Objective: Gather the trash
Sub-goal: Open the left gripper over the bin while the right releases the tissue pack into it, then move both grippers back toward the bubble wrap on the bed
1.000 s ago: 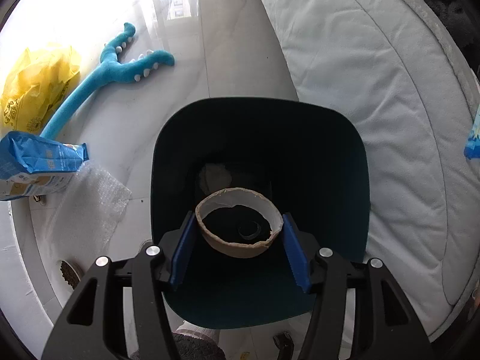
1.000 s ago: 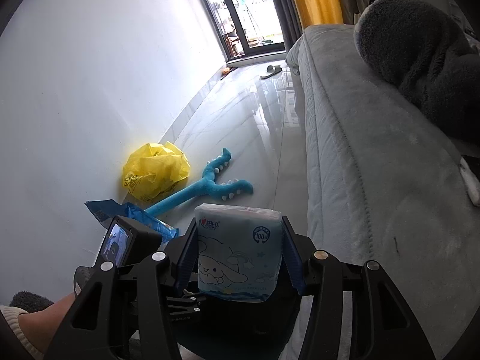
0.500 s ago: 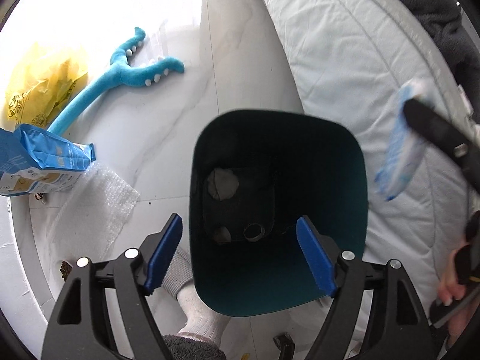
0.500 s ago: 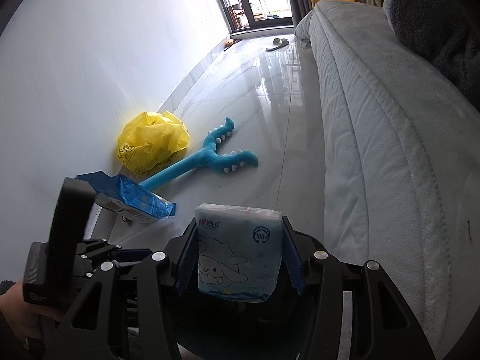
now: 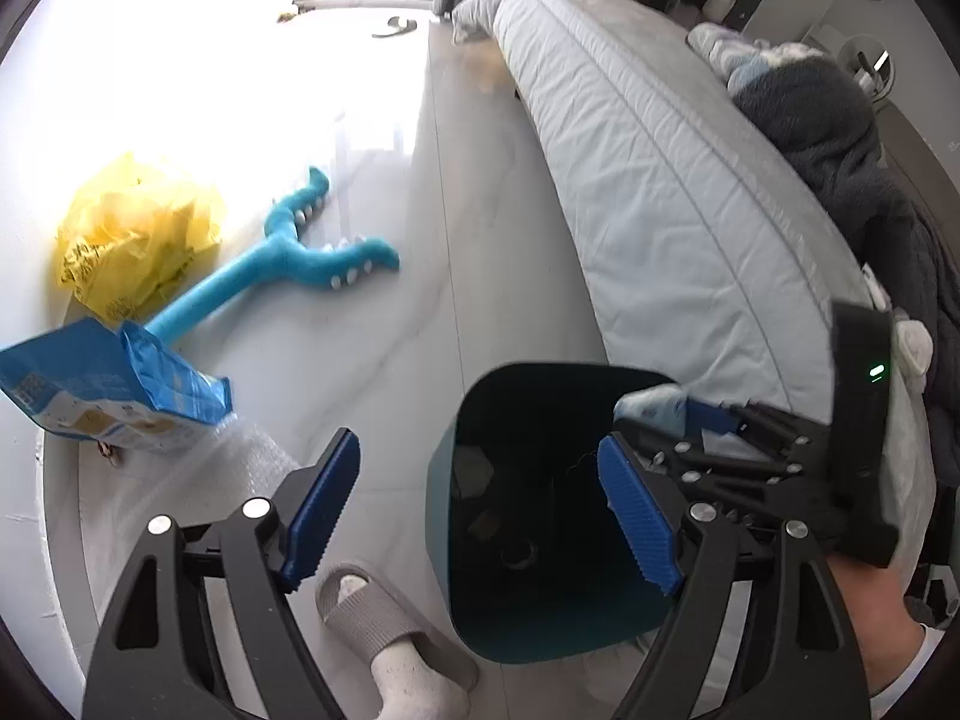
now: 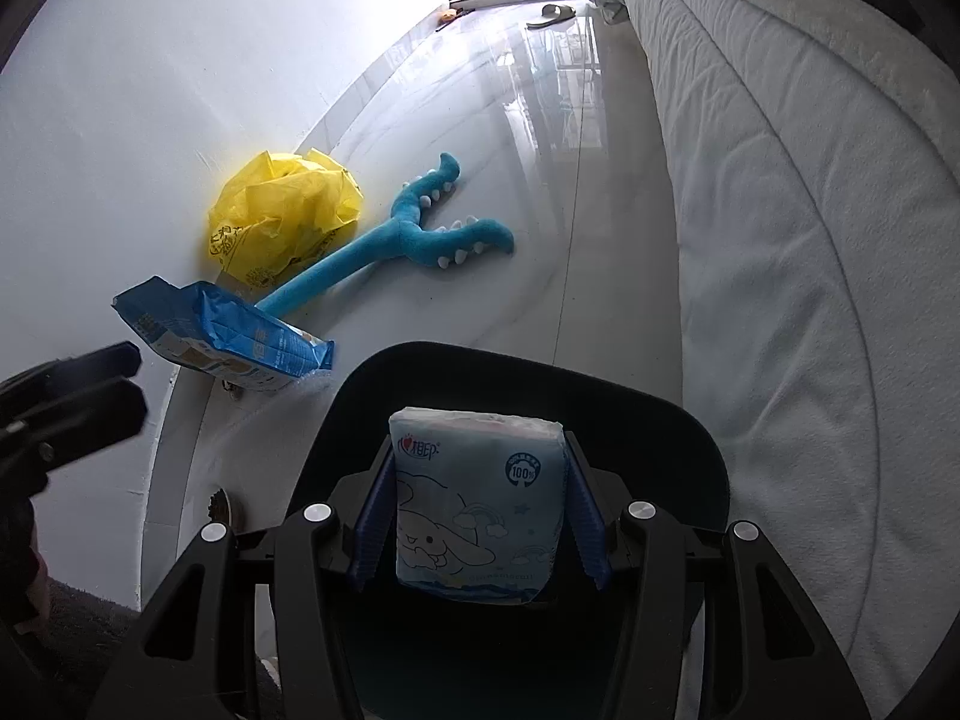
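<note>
Right wrist view shows the right gripper (image 6: 480,522) squeezing a small blue tissue pack (image 6: 477,504) between its two pads. It hangs right over the open top of the dark trash bin (image 6: 690,420), pointing down, so I think the pack is meant to drop in when the pads let go.

Left wrist view shows the left gripper (image 5: 480,510) with its jaws wide apart and nothing between them. They have just been opening. It sits off to the side of the bin's mouth, likely to leave room for the other hand.

More trash waits on the floor by the wall: a yellow plastic bag (image 6: 282,216), a blue snack bag (image 6: 222,342) and some bubble wrap (image 5: 240,462). A blue plush toy (image 6: 408,240) lies beside them, well apart from both grippers.
</note>
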Available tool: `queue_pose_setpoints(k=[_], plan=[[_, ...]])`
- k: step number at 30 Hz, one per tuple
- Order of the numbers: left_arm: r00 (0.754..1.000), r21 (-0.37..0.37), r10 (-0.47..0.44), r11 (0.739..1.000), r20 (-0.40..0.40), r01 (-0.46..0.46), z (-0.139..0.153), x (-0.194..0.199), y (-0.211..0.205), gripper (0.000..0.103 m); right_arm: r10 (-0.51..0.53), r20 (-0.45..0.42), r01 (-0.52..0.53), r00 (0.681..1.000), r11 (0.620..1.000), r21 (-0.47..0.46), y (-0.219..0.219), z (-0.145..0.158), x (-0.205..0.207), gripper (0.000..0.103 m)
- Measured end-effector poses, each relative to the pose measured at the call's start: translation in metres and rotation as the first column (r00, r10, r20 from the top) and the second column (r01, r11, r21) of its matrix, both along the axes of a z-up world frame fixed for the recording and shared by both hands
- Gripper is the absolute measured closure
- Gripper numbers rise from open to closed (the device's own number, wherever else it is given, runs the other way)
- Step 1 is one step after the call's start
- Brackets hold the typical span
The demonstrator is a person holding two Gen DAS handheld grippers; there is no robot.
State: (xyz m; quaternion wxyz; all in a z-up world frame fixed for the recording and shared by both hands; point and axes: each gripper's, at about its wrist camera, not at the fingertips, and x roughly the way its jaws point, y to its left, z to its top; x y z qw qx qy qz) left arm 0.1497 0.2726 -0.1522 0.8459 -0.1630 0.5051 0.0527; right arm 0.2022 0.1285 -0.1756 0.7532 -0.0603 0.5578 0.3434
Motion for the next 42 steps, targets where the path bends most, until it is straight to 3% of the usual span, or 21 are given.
queue_pose_setpoints(k=[6, 13, 15, 17, 20, 27, 30, 34, 42], plan=[[0.991, 0.049, -0.013, 0.999, 0.130, 0.007, 0.033, -0.008, -0.002, 0.019, 0.009, -0.033, -0.011, 0.999, 0.999, -0.048, 0.004, -0.021, -0.002, 0.050], [0.959, 0.094, -0.034, 0.996, 0.281, 0.008, 0.071, -0.015, -0.010, 0.019, 0.028, -0.064, -0.036, 0.998, 0.992, -0.120, 0.006, -0.039, -0.006, 0.050], [0.948, 0.108, -0.039, 0.994, 0.317, 0.005, 0.080, -0.018, -0.013, 0.019, 0.041, -0.093, -0.054, 0.995, 0.989, -0.137, 0.008, -0.045, -0.009, 0.047], [0.938, 0.119, -0.042, 0.993, 0.344, 0.001, 0.087, -0.020, -0.016, 0.019, 0.039, -0.099, -0.055, 0.994, 0.986, -0.159, 0.008, -0.047, -0.011, 0.035], [0.924, 0.119, -0.037, 0.993, 0.382, -0.009, 0.098, -0.022, -0.017, 0.019, 0.038, -0.093, -0.053, 0.995, 0.985, -0.163, 0.007, -0.042, -0.014, 0.032], [0.882, 0.148, -0.054, 0.989, 0.468, -0.018, 0.127, -0.021, -0.036, 0.015, 0.056, -0.035, -0.059, 0.998, 0.995, -0.083, 0.003, -0.004, -0.020, 0.032], [0.866, 0.199, -0.090, 0.980, 0.492, -0.011, 0.136, -0.021, -0.051, 0.014, 0.066, 0.017, -0.066, 0.998, 0.998, -0.015, 0.000, 0.022, -0.023, 0.030], [0.857, 0.179, -0.087, 0.984, 0.508, -0.006, 0.140, -0.016, -0.058, 0.014, 0.075, 0.091, -0.081, 0.993, 0.995, 0.064, -0.010, 0.058, -0.030, 0.027], [0.848, 0.168, -0.083, 0.986, 0.524, -0.007, 0.149, -0.005, -0.081, 0.011, 0.032, 0.255, -0.067, 0.966, 0.989, 0.128, -0.050, 0.118, -0.025, 0.023]])
